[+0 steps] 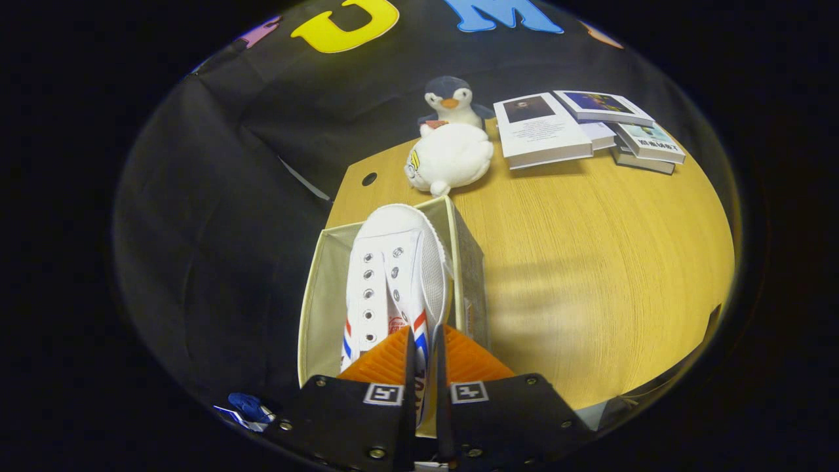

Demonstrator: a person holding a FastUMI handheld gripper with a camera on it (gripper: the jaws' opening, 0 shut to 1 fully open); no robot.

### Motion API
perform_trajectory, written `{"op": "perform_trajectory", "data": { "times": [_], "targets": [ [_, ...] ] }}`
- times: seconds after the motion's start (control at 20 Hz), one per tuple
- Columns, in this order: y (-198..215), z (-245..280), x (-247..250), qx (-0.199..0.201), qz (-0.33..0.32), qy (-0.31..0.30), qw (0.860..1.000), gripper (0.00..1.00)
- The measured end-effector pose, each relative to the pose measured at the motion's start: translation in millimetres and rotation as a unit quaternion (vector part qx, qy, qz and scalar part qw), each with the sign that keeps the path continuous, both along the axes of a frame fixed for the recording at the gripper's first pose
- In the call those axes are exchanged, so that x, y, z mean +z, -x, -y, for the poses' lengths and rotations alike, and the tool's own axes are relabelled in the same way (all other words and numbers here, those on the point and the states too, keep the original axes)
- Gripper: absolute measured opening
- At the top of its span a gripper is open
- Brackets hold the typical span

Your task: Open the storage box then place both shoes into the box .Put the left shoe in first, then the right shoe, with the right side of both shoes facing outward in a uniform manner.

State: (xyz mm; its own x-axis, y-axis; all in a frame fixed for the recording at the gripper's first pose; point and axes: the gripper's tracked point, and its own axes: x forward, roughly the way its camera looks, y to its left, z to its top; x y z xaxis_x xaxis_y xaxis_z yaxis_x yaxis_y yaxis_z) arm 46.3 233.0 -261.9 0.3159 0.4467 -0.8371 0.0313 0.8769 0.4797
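Note:
A white canvas shoe point(393, 275) with red and blue side stripes and no laces hangs toe-forward over the open cream storage box point(321, 288). My gripper point(423, 351) is shut on the shoe's heel-side wall, both fingers pressing on the thin fabric edge between them. The shoe's toe reaches the box's far rim, and its body lies partly inside the box opening. The box stands at the near left corner of the wooden table point(590, 262). I cannot see the box's floor under the shoe.
Beyond the box lie a white plush toy point(452, 160) and a penguin plush point(451, 99). A loose stack of books point(583, 128) sits at the table's far right. A small round hole point(369, 178) marks the table's left corner. Something blue point(249, 405) lies low to the left.

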Motion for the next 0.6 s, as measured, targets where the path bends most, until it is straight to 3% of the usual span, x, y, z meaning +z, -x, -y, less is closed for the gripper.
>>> {"op": "perform_trajectory", "data": {
  "times": [0.05, 0.1, 0.15, 0.2, 0.25, 0.6],
  "targets": [
    [-4.6, -3.8, 8.0, -0.008, 0.012, -0.014, 1.0, 0.23],
    [-11.0, -1.6, 14.7, -0.009, 0.027, -0.014, 0.999, 0.48],
    [-15.3, 5.4, 22.8, -0.008, 0.044, -0.004, 0.999, 0.65],
    [-18.3, 13.6, 29.1, -0.002, 0.058, 0.011, 0.998, 0.89],
    [-20.3, 16.8, 33.9, 0.004, 0.072, 0.019, 0.997, 0.97],
    [-31.2, 74.6, 97.2, -0.011, 0.171, 0.033, 0.985, 0.98]
  ]
}}
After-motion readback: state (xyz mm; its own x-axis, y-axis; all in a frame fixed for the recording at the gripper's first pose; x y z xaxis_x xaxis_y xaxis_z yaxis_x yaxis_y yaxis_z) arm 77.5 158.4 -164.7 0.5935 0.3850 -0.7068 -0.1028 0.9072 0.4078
